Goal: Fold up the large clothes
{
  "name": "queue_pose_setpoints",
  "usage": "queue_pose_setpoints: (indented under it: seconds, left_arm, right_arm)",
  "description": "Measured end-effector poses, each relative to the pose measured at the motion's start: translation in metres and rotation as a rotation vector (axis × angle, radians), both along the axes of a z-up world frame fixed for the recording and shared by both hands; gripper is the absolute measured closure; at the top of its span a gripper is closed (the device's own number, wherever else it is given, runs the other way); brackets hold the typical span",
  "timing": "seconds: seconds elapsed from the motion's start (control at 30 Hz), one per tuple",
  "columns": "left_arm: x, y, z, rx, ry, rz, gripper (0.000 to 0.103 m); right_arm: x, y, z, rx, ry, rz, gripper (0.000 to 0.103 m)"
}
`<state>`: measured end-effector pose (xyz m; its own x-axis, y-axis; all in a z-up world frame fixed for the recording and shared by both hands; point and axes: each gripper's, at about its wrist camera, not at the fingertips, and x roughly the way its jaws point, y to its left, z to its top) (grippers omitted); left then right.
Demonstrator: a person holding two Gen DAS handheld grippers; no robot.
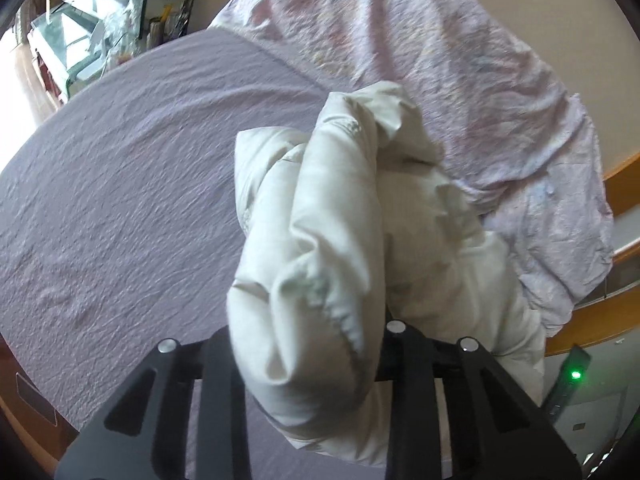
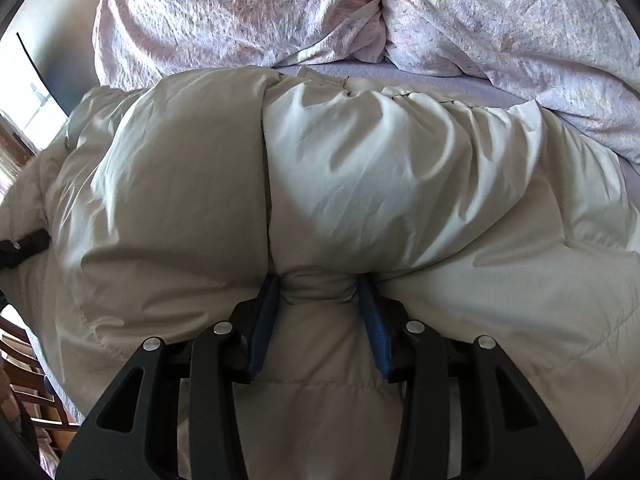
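Observation:
A puffy cream-white jacket (image 1: 340, 220) lies bunched on a bed. In the left wrist view a thick padded fold of it rises up and fills the space between the jaws of my left gripper (image 1: 312, 336). The fabric hides the fingertips, and the gripper looks shut on this fold. In the right wrist view the jacket (image 2: 360, 160) spreads wide across the frame. My right gripper (image 2: 318, 284) pinches a narrow fold at the jacket's near edge, with its blue pads (image 2: 264, 320) pressing in from both sides.
A lilac bed sheet (image 1: 120, 180) covers the mattress to the left. A crumpled pink patterned duvet (image 2: 240, 12) lies beyond the jacket. A wooden bed frame (image 1: 624, 192) curves along the right edge, and a wooden chair (image 2: 24, 360) stands at the left.

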<state>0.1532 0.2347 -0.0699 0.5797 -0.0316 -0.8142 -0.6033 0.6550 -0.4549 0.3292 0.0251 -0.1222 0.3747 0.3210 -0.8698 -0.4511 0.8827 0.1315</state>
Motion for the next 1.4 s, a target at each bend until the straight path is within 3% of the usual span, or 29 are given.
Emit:
queue_pose_setpoints:
  seconds: [0.2, 0.47, 0.8, 1.0, 1.23, 1.4]
  left_arm:
    - [0.009, -0.025, 0.038, 0.023, -0.094, -0.060, 0.075]
    - [0.032, -0.085, 0.083, 0.081, -0.186, -0.214, 0.075]
    - [0.057, -0.180, 0.100, 0.155, -0.229, -0.402, 0.075]
    - [0.066, -0.228, 0.097, 0.181, -0.227, -0.470, 0.074]
    - [0.082, -0.286, 0.089, 0.202, -0.211, -0.534, 0.074]
    - [0.088, -0.333, 0.081, 0.198, -0.192, -0.600, 0.074]
  right_arm:
    - [0.001, -0.001, -0.001, 0.010, 0.003, 0.008, 0.059]
    - [0.001, -0.004, -0.001, 0.035, 0.006, 0.011, 0.059]
    - [0.004, -0.024, -0.004, 0.123, 0.048, 0.029, 0.059]
    - [0.006, -0.072, 0.001, 0.215, 0.088, -0.005, 0.059]
    - [0.007, -0.150, 0.025, 0.230, -0.011, -0.084, 0.058]
    - [0.009, -0.216, 0.029, 0.215, -0.034, -0.207, 0.054]
